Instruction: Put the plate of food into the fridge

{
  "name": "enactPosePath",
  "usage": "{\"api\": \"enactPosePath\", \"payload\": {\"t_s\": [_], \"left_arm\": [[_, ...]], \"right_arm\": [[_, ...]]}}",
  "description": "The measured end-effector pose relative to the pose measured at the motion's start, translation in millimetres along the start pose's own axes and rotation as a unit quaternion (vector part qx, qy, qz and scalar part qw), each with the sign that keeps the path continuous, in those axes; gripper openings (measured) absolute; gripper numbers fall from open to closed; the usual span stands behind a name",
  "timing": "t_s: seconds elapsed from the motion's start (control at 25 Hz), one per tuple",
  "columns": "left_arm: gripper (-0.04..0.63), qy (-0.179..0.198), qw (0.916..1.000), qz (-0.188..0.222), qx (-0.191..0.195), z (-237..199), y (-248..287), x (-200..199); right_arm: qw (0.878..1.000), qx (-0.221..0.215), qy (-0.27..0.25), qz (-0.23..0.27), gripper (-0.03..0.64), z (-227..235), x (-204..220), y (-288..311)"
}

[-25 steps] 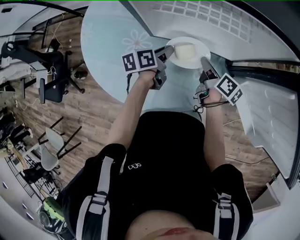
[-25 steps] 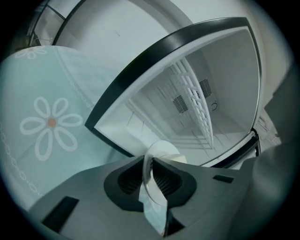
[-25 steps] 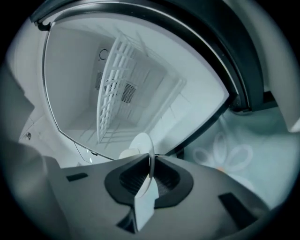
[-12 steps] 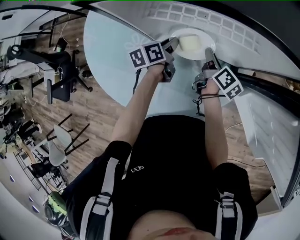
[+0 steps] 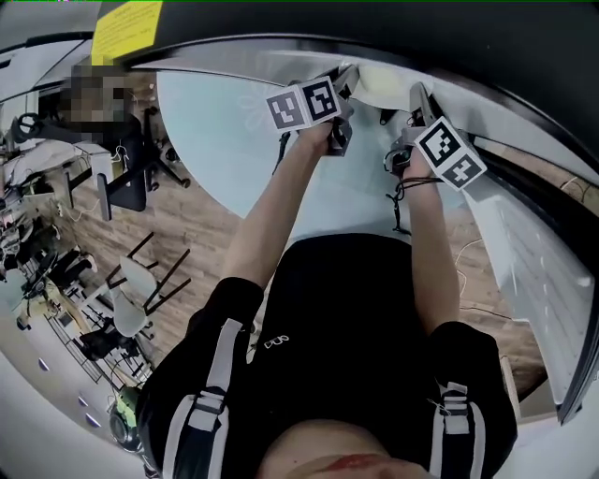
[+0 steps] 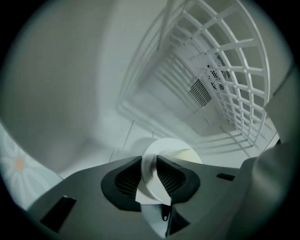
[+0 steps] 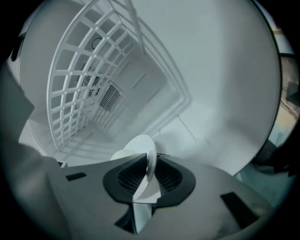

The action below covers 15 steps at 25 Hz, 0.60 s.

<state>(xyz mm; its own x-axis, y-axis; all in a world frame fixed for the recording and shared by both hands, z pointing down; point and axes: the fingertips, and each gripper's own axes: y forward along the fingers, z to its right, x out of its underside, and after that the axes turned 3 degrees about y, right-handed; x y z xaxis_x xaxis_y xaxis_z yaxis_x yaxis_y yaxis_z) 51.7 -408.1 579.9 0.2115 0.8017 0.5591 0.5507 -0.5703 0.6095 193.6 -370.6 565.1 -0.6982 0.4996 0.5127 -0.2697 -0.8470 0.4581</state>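
Nearest the camera, both bare forearms are being stretched forward over the edge of a round, pale blue-green table (image 5: pixel 215 131) printed with a faint flower. The left gripper (image 6: pixel 149 161) and the right gripper (image 7: pixel 150 164), each carrying a cube of black-and-white square markers, are being held at opposite sides of a round white plate (image 6: pixel 171 149). The jaws of both are being spread. The plate's rim is lying between each pair of dark ribbed pads, which are not being pressed on it.

The plate, with a pale yellow block of food (image 6: pixel 187 155) on it, is being kept at the front of a white fridge compartment, low over its smooth white floor (image 6: pixel 93 140). Whether it is touching that floor cannot be told. Beyond the plate, open room is being left all the way to the back wall. One side of the compartment is being bordered by a white wire grid shelf (image 6: pixel 234 70), and a small slatted vent (image 6: pixel 201 91) is being shown at the far end.

In the head view, a white fridge door (image 5: pixel 529 253) is being held open at the person's right. A brown wood-plank floor (image 5: pixel 159 224) and white chairs with black legs (image 5: pixel 126 281) are being shown further left.

A yellow label (image 5: pixel 126 28) is being displayed on the dark upper edge, its writing too small to be read.
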Motion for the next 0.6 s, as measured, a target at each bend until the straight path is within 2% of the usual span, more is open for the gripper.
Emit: {"api": "enactPosePath", "payload": {"t_s": [0.2,0.4,0.52,0.6], "left_arm": [[0.12,0.055,0.9982,-0.012,-0.022,-2,4,-12],[0.127,0.106,0.9931,-0.03,-0.04,-1,4,-10],[0.129,0.125,0.9902,-0.032,-0.055,0,3,-11],[0.129,0.132,0.9887,-0.026,-0.066,-1,-2,-16]], "right_arm": [[0.997,0.02,-0.075,-0.001,0.075,-5,-6,9],[0.985,0.06,-0.163,-0.014,0.105,-1,-9,12],[0.97,0.102,-0.221,-0.017,0.13,6,-16,11],[0.955,0.137,-0.261,-0.012,0.093,11,-23,8]]}}
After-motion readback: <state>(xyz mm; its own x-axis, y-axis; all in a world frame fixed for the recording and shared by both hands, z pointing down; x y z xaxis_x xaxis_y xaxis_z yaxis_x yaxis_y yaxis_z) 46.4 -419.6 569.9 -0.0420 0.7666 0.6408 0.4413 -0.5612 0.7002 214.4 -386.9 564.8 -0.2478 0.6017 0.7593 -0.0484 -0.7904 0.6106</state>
